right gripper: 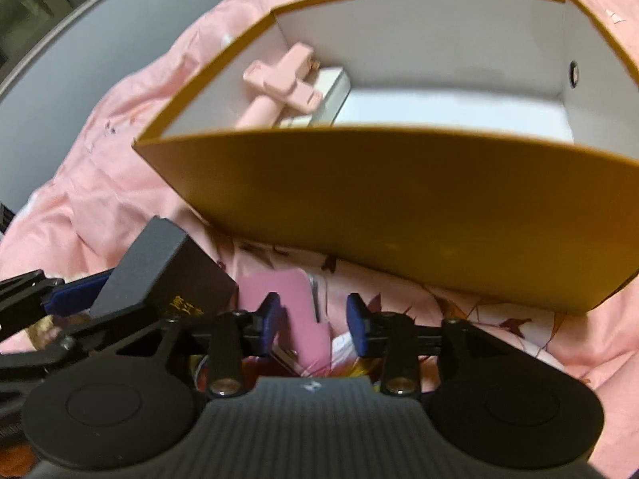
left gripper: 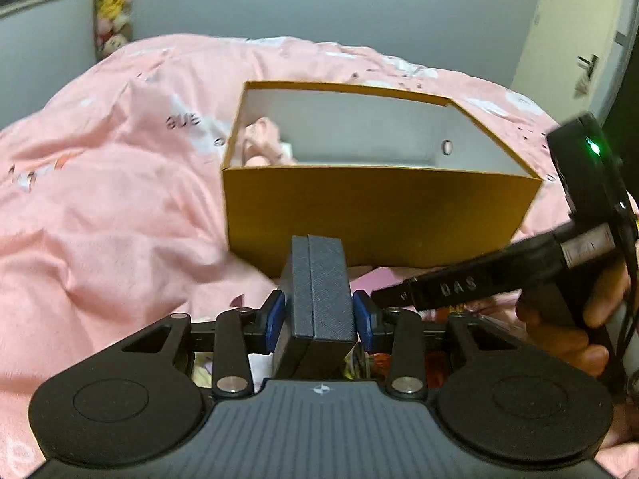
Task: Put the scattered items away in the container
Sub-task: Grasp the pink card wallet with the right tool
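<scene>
A mustard-yellow cardboard box with a white inside stands open on the pink duvet. In it lie a pink cross-shaped gadget and a small white box. My left gripper is shut on a dark grey textured case, held upright just before the box's near wall. The same case shows at the left of the right wrist view. My right gripper is open low over the bedding, with a flat pink item beneath its left pad; the right pad stands apart from it.
The pink duvet lies in soft folds all around the box. Colourful printed papers lie under the right gripper. A hand holds the right tool close by at the right. A grey wall and a door stand behind.
</scene>
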Tool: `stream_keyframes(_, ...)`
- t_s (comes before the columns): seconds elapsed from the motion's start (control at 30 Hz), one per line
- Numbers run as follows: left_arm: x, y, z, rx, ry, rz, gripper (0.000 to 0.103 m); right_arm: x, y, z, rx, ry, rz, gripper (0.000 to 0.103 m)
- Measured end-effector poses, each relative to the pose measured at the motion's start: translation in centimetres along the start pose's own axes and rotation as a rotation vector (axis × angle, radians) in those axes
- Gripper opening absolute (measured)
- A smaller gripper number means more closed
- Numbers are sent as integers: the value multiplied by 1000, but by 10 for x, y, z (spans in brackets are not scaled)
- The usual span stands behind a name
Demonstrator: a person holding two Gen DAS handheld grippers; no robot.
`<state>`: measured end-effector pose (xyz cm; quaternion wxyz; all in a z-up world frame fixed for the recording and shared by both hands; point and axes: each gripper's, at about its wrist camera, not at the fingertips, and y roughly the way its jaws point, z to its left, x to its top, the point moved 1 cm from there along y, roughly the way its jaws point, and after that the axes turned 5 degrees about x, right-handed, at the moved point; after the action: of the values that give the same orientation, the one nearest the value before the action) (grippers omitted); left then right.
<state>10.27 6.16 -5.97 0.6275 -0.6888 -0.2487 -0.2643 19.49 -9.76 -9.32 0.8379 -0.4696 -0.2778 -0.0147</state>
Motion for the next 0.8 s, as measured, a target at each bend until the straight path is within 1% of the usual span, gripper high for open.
stream_keyframes(0.07,1,3,3,35,-1,24,39,-1,8,0,27,-6,22,42)
stream_keyframes(0.13,-1,5,4,69,22,33,40,0,16,-1,47,2,40,47)
stream_keyframes(0.2,-1,6,3,73,34,36,40,0,23,-2,68,16,54,51)
stream_keyframes(0.3,1,10,2,78,47,41,40,1,28,-2,72,25,64,53)
stream_keyframes(0.37,2,11,4,77,52,46,40,-1,25,1,68,10,61,51)
stream_keyframes(0.47,1,13,2,83,66,52,40,-2,15,4,79,9,52,42)
stream_keyframes(0.53,1,14,1,89,78,55,40,-2,7,4,119,31,46,39)
stream_keyframes(0.63,0,15,0,89,85,61,40,-1,-2,3,203,51,43,38)
stream_keyframes(0.7,0,15,0,87,86,62,39,-1,2,5,204,48,46,37)
stream_keyframes(0.73,0,16,0,87,86,61,39,-1,5,5,193,48,53,31)
stream_keyframes(0.8,0,16,0,82,83,58,39,-1,13,2,182,74,70,26)
